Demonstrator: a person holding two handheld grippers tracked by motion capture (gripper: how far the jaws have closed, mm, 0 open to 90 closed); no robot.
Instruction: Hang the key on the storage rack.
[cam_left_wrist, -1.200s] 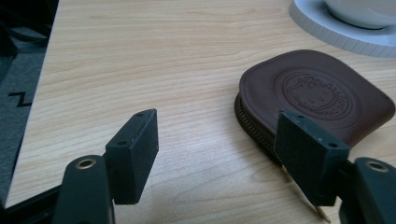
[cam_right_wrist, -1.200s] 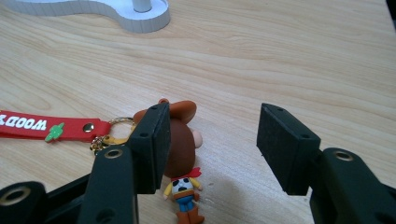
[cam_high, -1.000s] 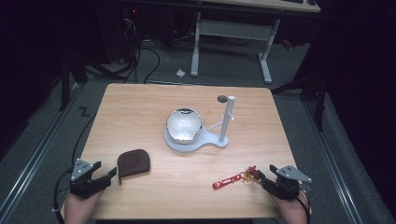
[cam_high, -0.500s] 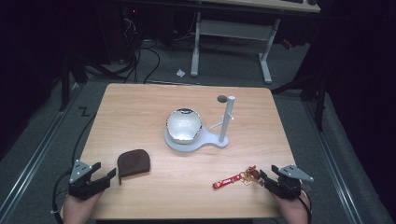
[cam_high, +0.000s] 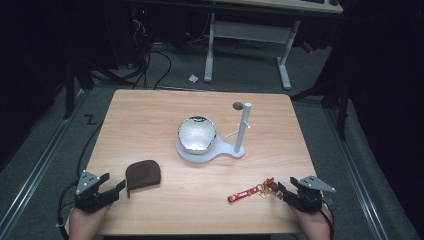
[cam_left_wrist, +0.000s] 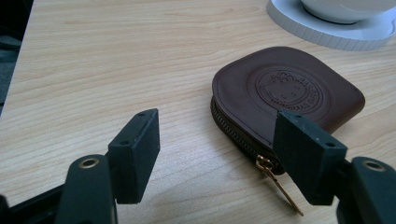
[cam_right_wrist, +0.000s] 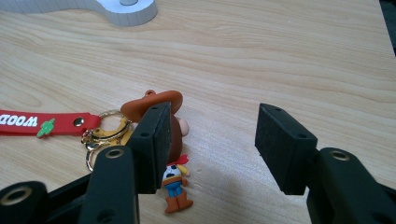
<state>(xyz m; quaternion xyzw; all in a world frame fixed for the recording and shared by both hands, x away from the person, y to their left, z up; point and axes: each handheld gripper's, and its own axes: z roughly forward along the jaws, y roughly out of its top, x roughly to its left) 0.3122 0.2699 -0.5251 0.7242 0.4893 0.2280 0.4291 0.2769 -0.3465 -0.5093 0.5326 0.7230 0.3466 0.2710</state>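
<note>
Near the bench's front edge, left tool (cam_high: 120, 188) gapes empty, coin pouch (cam_high: 143, 174) just ahead; right tool (cam_high: 281, 190) gapes beside keychain (cam_high: 251, 190).

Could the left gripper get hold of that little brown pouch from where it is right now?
Probably yes. The left gripper sits with open jaws just short of the brown pouch, which lies flat on the table. Nothing stands between them, and the white stand is well behind it.

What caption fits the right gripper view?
Open right gripper poised over a cowboy figure keychain with a red strap, lying on the wooden table.
</note>
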